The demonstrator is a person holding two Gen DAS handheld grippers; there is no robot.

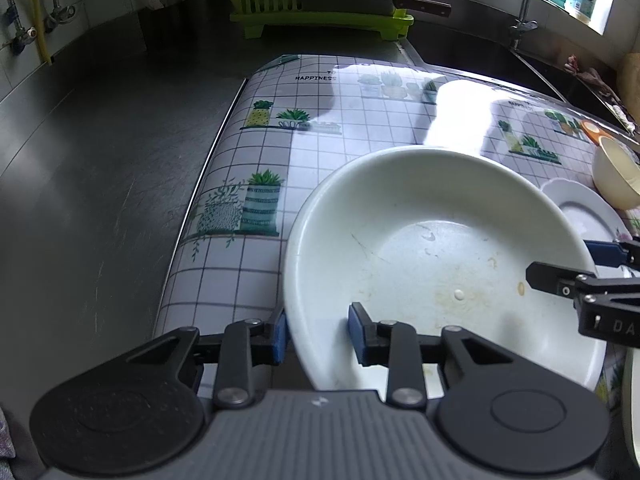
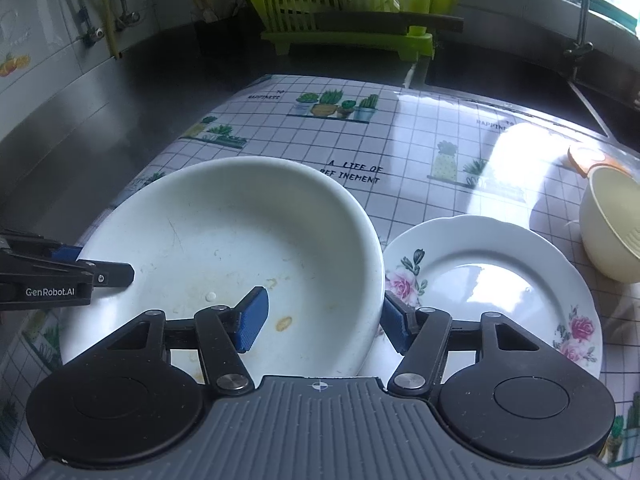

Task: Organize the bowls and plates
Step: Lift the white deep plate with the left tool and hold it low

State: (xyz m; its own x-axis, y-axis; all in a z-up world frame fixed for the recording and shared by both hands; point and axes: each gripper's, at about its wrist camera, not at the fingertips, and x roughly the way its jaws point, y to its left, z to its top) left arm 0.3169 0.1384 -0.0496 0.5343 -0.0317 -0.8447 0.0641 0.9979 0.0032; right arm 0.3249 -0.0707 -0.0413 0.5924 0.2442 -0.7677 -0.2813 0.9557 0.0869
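Nearest, the left gripper [image 1: 316, 334] straddles the left rim of the big white bowl [image 1: 432, 248], one blue pad outside and one inside, the jaws apart with gaps showing. The right gripper [image 2: 322, 320] straddles the opposite rim the same way, jaws wider and not pressing. The bowl (streaked with food stains) sits on a grid-patterned mat [image 2: 360, 136] printed with potted plants, over a dark steel bench [image 1: 100, 168]. Just beside it lies a floral plate [image 2: 492, 292], then a cream bowl [image 2: 612, 224]. Farther back stand a green dish rack [image 2: 352, 12], a tap [image 1: 532, 0] over the sink, and tiled walls.
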